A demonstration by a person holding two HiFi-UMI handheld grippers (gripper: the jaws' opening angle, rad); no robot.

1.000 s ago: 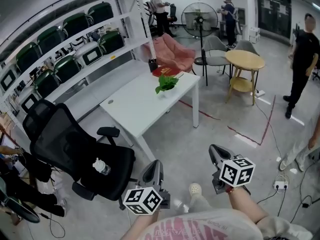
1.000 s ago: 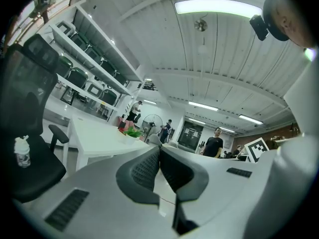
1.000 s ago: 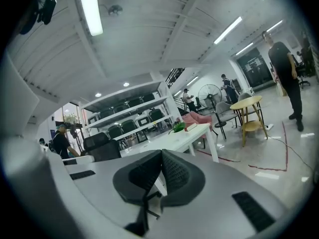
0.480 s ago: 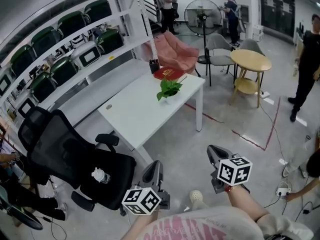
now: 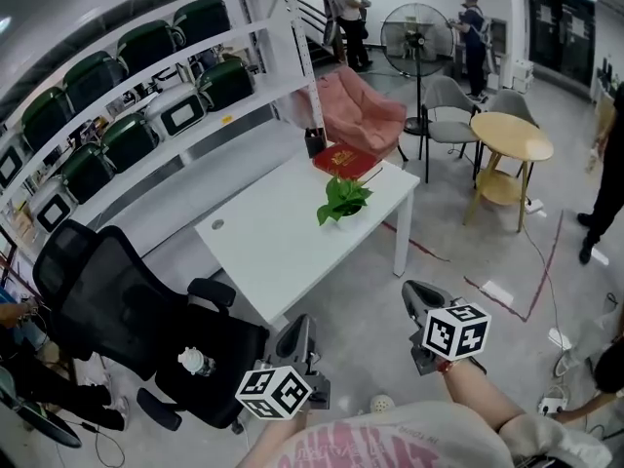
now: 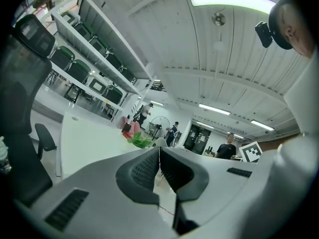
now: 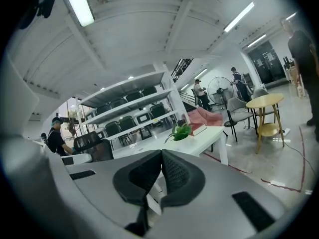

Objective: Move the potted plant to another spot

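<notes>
Both grippers are low in front of my body, side by side and pointing toward the table (image 5: 255, 247).

- Left gripper (image 5: 297, 328): jaws pressed together, nothing between the pads.
- Right gripper (image 5: 420, 296): the same, pads meeting with nothing between them. I judge they are closed simply because there is nothing within reach to take.

Plant (image 5: 343, 199): at about 12 o'clock from the grippers and well apart from them. It stands upright on the table's far right part, near the right-hand edge. The leaves spread over the pot, so I can barely make out the pot itself. A red book (image 5: 346, 160) lies just beyond the plant, at its 12 o'clock, near but not touching as far as I can tell.

Surroundings:
- A black chair (image 5: 117, 300) stands at 9 to 10 o'clock of the left gripper, against the table's near left side. A bottle (image 5: 195, 362) lies on its seat.
- The floor at 1 o'clock, along the table's right edge, is open.

Judgement: this is the approach and the plant is untouched.
- The chair blocks the left side, so the right edge looks like the easier way in.
- The jaws must spread before they get there and should close on the pot rather than the leaves, which would give way.
- The table's near left half is bare and would serve as the new spot.
</notes>
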